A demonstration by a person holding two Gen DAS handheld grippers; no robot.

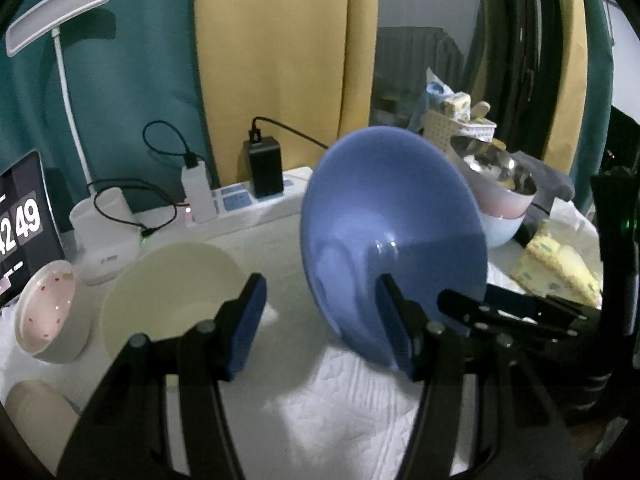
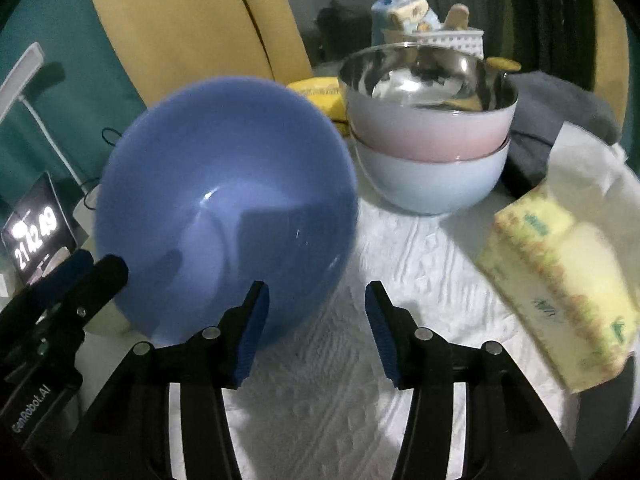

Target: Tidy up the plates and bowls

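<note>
A blue bowl (image 1: 384,220) (image 2: 224,192) stands tilted on its edge over the white tablecloth, with its open side toward both cameras. My left gripper (image 1: 320,320) (image 2: 98,266) is open, and its right finger overlaps the bowl's lower rim. My right gripper (image 2: 316,328) (image 1: 476,300) is open too, its left finger crossing the rim from the other side. Neither pair of pads closes on the bowl, and I cannot tell what props it. A cream bowl (image 1: 168,292) sits left of it. A pink bowl (image 2: 432,120) with a steel lining is nested in a pale blue bowl (image 2: 432,184) behind.
A small pink dotted dish (image 1: 46,312) lies at the far left beside a clock display (image 1: 20,232). A power strip (image 1: 240,200) with chargers and a desk lamp (image 1: 60,12) line the back. A yellow tissue pack (image 2: 560,292), a grey cloth (image 2: 552,112) and a basket (image 2: 440,36) crowd the right.
</note>
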